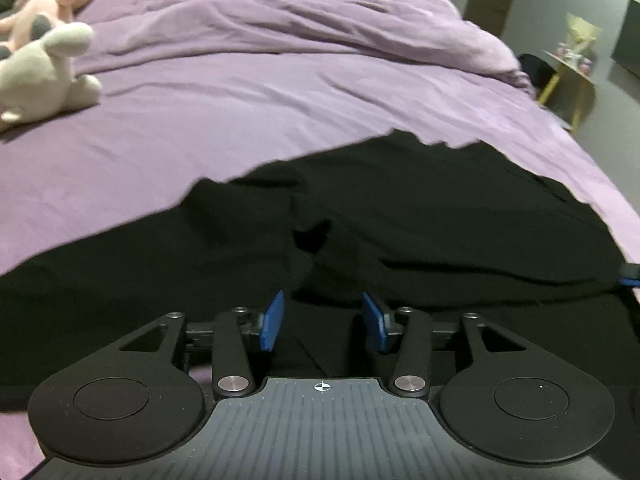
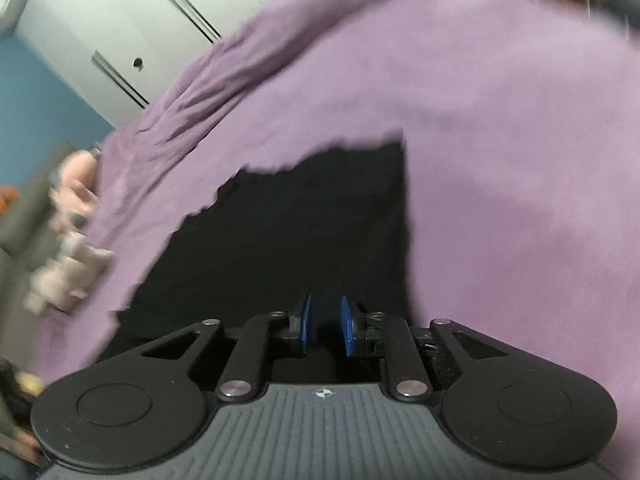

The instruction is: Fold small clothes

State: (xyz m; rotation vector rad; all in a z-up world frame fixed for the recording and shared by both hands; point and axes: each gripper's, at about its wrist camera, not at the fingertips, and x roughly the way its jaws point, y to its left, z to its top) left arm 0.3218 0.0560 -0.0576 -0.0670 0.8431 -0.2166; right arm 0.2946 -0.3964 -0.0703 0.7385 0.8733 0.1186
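A black garment [image 1: 420, 232] lies spread on the purple bed sheet [image 1: 200, 128]. My left gripper [image 1: 324, 320] is open just above the garment's near part, with black cloth showing between its blue pads [image 1: 272, 322]. In the blurred right wrist view the black garment [image 2: 300, 220] lies ahead on the purple sheet [image 2: 500, 160]. My right gripper [image 2: 326, 326] hovers over the garment's near edge, its blue pads [image 2: 347, 326] a small gap apart; whether cloth is pinched between them is unclear. The right gripper's blue tip [image 1: 630, 274] shows at the left view's right edge.
Plush toys [image 1: 44, 60] lie at the bed's far left, also blurred in the right wrist view [image 2: 68, 268]. A rumpled purple duvet [image 1: 320, 24] is heaped at the back. A small yellow-legged table [image 1: 572, 68] stands beside the bed's right edge. White wardrobe doors [image 2: 132, 28] stand behind.
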